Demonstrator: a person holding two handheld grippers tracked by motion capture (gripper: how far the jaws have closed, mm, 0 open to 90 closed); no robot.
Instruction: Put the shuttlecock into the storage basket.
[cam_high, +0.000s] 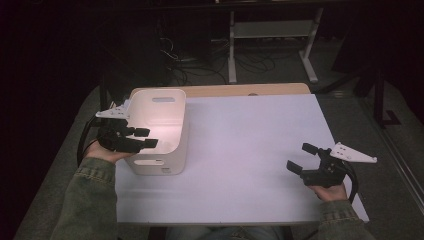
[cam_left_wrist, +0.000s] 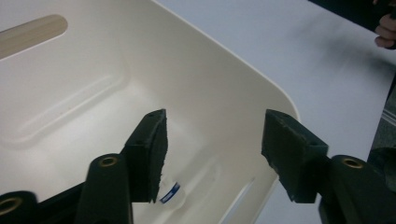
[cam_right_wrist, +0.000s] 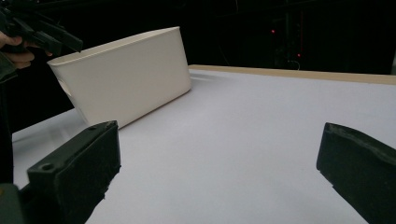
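Cream bin, desk's left side: my left hand-held gripper hangs spread over its rim to reach inside; right hand-held gripper spread, idle well apart.

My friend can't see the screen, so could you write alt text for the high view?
A person at a white table holds the left hand-held gripper, jaws open, over the open top of a cream plastic bin at the table's left. The right hand-held gripper, also open, hovers above the table's right side, away from the bin.
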